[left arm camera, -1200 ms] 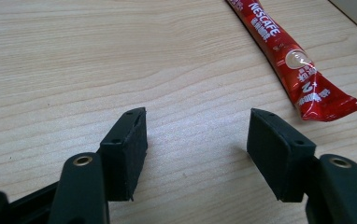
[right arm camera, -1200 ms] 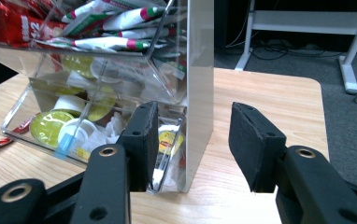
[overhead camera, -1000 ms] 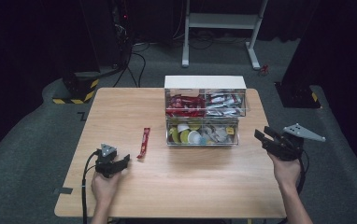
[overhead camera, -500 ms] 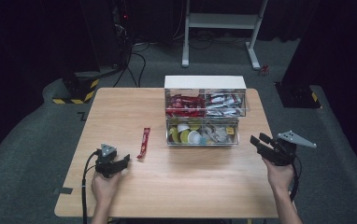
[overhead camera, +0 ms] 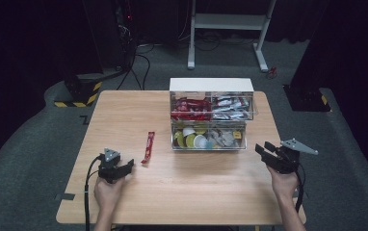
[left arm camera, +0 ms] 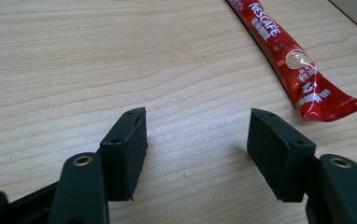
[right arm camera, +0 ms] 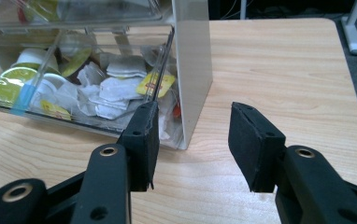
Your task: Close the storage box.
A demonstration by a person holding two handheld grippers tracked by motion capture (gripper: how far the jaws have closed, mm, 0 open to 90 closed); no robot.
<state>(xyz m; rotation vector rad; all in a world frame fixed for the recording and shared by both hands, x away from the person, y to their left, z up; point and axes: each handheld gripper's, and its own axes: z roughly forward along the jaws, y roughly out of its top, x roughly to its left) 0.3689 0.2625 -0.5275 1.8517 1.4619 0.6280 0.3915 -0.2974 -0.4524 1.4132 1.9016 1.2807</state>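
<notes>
While the red coffee stick (overhead camera: pixel 148 147) lies flat on the wooden table (overhead camera: pixel 182 192), just left of the clear drawer box (overhead camera: pixel 210 115), the left gripper (overhead camera: pixel 124 167) sits nearest to it, low on the board with its jaws spread apart and nothing between them. In the left gripper view the stick (left arm camera: pixel 292 60) lies ahead and off to the right of the jaws, its near sealed end closest to the right-hand pad and its long axis running away toward the top of the picture. A pick, judging by this, would call for a shift to the right and forward so the jaws straddle the stick across its narrow width.

The right gripper (overhead camera: pixel 264 150) is held well apart from the stick, at the table's right edge, its jaws also open and empty. Its own view faces the lower drawer (right arm camera: pixel 88 88), showing tea bags and lidded cups behind the clear front, which the high view leaves small and vague; the left gripper view alone makes the stick's printed lettering readable.
</notes>
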